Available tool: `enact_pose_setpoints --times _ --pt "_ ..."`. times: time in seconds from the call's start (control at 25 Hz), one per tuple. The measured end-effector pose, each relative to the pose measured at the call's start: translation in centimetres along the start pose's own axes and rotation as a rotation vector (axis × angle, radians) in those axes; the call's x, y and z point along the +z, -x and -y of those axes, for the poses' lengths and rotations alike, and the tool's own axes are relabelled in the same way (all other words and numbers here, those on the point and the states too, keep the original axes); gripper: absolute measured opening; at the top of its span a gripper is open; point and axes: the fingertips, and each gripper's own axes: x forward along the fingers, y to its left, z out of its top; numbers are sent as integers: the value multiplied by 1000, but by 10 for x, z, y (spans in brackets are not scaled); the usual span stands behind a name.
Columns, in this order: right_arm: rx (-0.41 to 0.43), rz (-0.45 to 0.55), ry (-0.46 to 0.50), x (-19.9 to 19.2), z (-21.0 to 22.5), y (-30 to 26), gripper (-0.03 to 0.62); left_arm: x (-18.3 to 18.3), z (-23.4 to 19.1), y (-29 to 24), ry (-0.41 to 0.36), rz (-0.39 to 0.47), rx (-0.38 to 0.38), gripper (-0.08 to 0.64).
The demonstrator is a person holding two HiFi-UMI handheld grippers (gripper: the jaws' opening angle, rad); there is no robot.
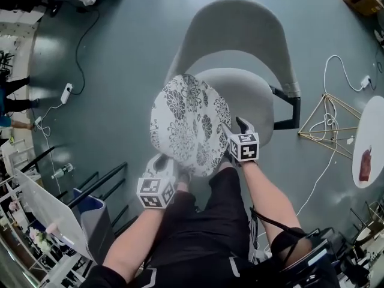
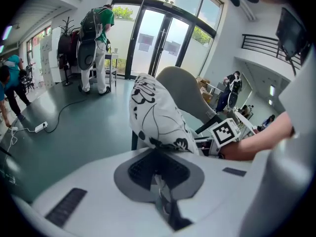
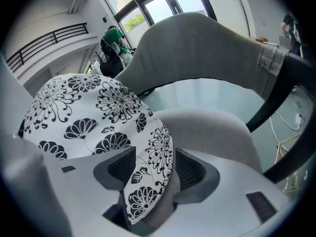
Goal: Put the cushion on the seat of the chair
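Observation:
A round white cushion (image 1: 189, 125) with black flower print is tilted over the front left of the grey chair seat (image 1: 255, 95), its right edge low by the seat. My left gripper (image 1: 171, 164) is at the cushion's near edge. In the left gripper view the left gripper (image 2: 160, 154) is shut, pinching the edge of the cushion (image 2: 158, 112). My right gripper (image 1: 234, 128) is at the cushion's right edge. In the right gripper view the right gripper (image 3: 153, 169) has wide jaws, and the rim of the cushion (image 3: 89, 112) lies loosely between them above the seat (image 3: 212, 127).
The chair's curved backrest (image 1: 240, 23) and black arm frame (image 1: 291, 107) stand beyond the seat. A wire-frame stand (image 1: 327, 122) and a white round table (image 1: 372, 143) are at the right. Cables and a power strip (image 1: 66, 92) lie on the floor at left. Racks crowd the lower left.

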Motion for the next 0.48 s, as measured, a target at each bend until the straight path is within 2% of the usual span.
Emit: enact_pose_setpoints --times 0.24,0.48 --pt "-32 -60 -22 -26 6 -32 255 -8 -6 3 -11 -3 -6 12" --pt "-90 -130 -23 -47 12 -55 233 -9 -2 4 -65 0 -36 12"
